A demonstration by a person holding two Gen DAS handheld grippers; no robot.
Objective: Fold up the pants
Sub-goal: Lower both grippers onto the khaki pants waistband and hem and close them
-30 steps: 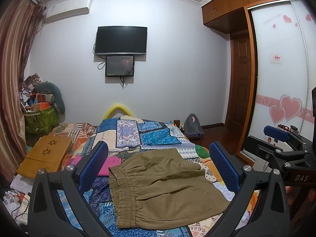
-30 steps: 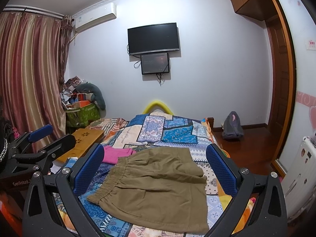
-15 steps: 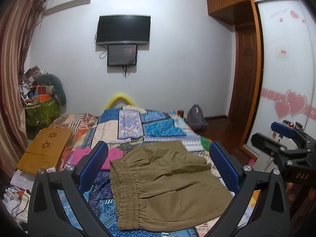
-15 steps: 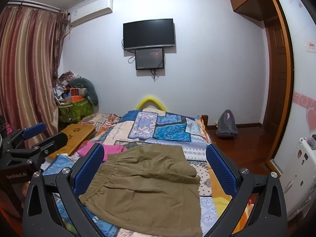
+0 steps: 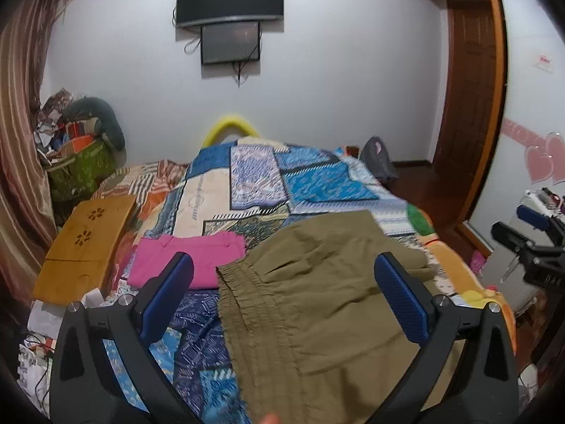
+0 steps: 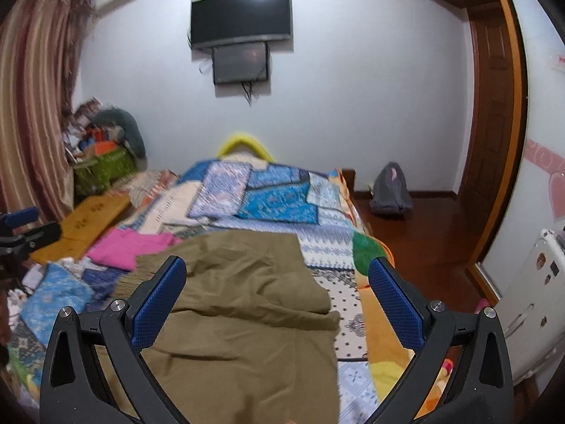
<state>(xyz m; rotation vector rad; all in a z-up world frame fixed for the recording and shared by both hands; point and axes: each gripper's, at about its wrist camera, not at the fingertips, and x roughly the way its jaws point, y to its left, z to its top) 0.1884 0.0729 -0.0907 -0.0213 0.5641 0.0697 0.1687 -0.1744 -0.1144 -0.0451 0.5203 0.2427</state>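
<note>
right now you hold both grippers above the near end of the bed (image 5: 247, 183), and both have their fingers spread wide with nothing between them. the left gripper (image 5: 284, 296) looks down on the pants (image 5: 317, 300) from the waistband side, so the gathered elastic band (image 5: 243, 318) is just under its left finger (image 5: 169, 293). the right gripper (image 6: 277, 300) hangs over the leg part of the same pants (image 6: 247, 318). the pants lie flat on the patterned cover, waistband to your left and legs to your right, with one ridge of cloth crossing them, so they seem already doubled leg on leg. i think you keep the fingers released because you prepare to pinch two corners at once, one at each end, for the next fold. a pink garment (image 5: 190, 258) lies just beside the waistband, touching or nearly so, and could be caught together with it. the wooden tray (image 5: 88, 240) stays well apart, at the left side.
</note>
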